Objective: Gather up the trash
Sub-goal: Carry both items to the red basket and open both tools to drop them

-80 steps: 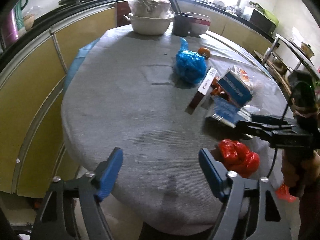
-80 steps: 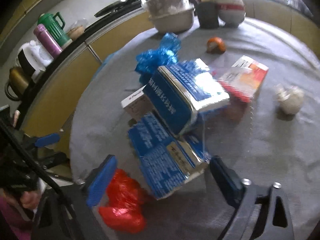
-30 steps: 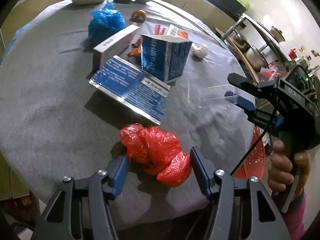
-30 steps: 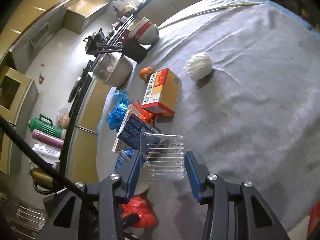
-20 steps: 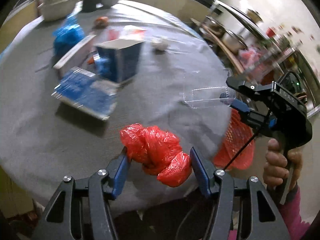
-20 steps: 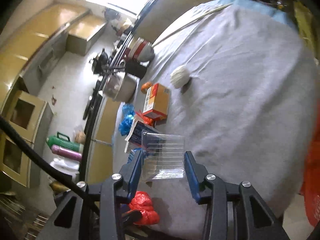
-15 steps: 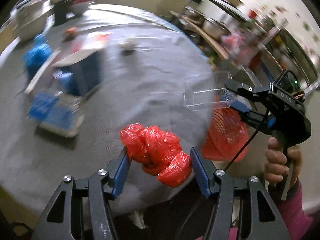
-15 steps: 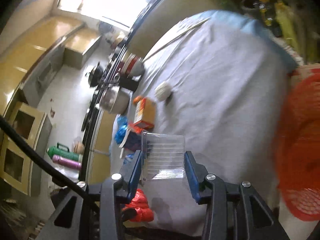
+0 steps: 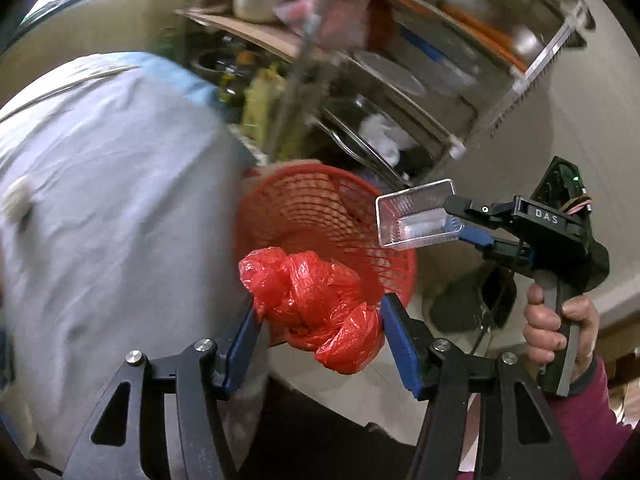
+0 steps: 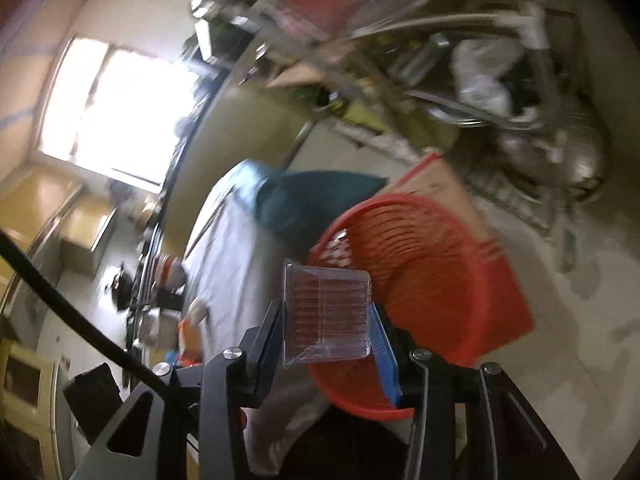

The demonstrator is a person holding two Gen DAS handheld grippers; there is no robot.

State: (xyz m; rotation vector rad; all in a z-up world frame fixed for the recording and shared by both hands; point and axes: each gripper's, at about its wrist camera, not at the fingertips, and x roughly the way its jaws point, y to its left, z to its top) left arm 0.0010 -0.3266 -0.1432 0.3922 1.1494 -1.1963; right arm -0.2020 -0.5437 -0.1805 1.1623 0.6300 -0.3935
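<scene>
My left gripper (image 9: 318, 322) is shut on a crumpled red plastic bag (image 9: 316, 304) and holds it in the air just in front of a red mesh waste basket (image 9: 320, 216) beside the table. My right gripper (image 10: 326, 326) is shut on a clear plastic tray (image 10: 326, 312) and holds it at the basket's (image 10: 420, 280) near rim. In the left wrist view the right gripper (image 9: 452, 220) with the clear tray (image 9: 418, 214) hangs over the basket's right side.
The grey-clothed round table (image 9: 100, 200) lies to the left, with a white ball (image 9: 16, 202) on it. A metal rack (image 9: 400, 80) with pots and dishes stands behind the basket. A cardboard box (image 10: 440, 188) stands by the basket.
Both grippers have swung right, away from the table, and now hold the red bag and the clear tray at the red basket.
</scene>
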